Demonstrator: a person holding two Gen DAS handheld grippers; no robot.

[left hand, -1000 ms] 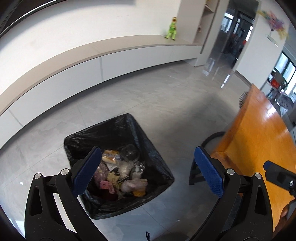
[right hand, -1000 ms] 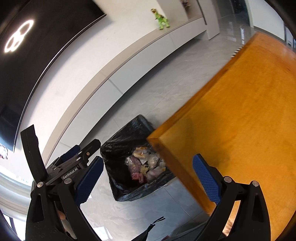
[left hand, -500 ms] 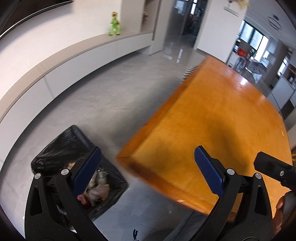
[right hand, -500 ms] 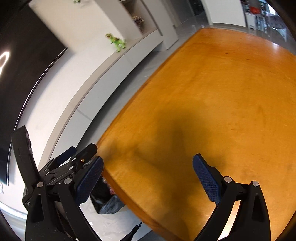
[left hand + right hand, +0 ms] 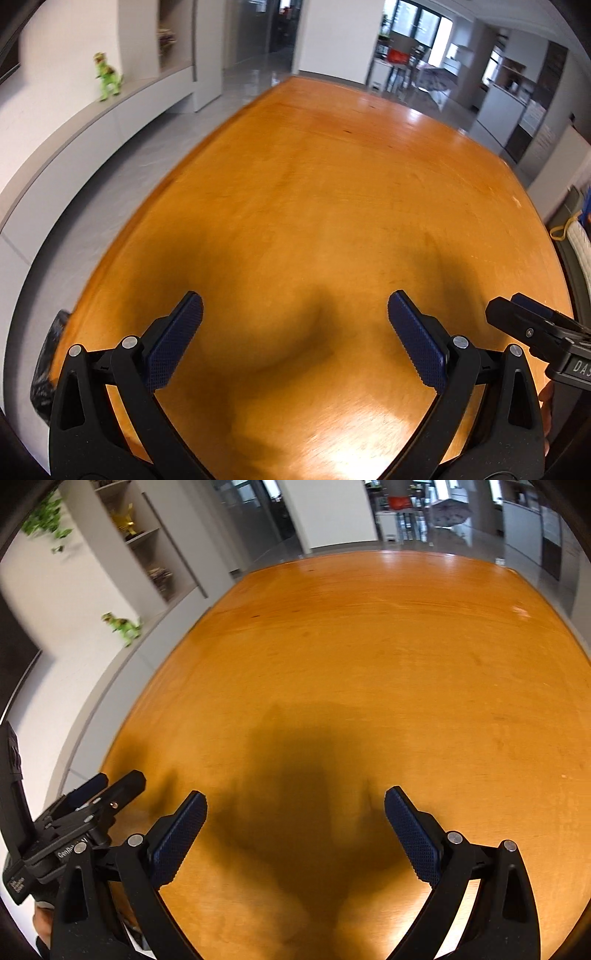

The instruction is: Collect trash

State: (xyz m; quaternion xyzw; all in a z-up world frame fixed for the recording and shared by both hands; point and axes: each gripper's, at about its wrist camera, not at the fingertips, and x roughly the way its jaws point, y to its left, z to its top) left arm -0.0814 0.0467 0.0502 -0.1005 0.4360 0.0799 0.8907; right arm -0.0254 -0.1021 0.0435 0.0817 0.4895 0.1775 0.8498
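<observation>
My left gripper (image 5: 294, 314) stands open over the orange wooden table (image 5: 332, 184), nothing between its blue pads. My right gripper (image 5: 294, 814) is open too, above the same table (image 5: 369, 646), with only shadow under it. The left gripper's black body (image 5: 85, 812) shows at the lower left of the right wrist view; the right gripper's body (image 5: 535, 332) shows at the right edge of the left wrist view. A sliver of the black trash bag (image 5: 48, 369) peeks past the table's left edge. No trash item shows on the tabletop.
A grey floor (image 5: 129, 166) and a long low white ledge (image 5: 74, 125) run along the left, with a green toy dinosaur (image 5: 107, 75) on it. Shelves (image 5: 147, 554) stand behind. Chairs and a doorway lie beyond the table's far end.
Both grippers swung from the trash bin on the floor to over the tabletop. The bin has slid out of view to the lower left. Both stayed open.
</observation>
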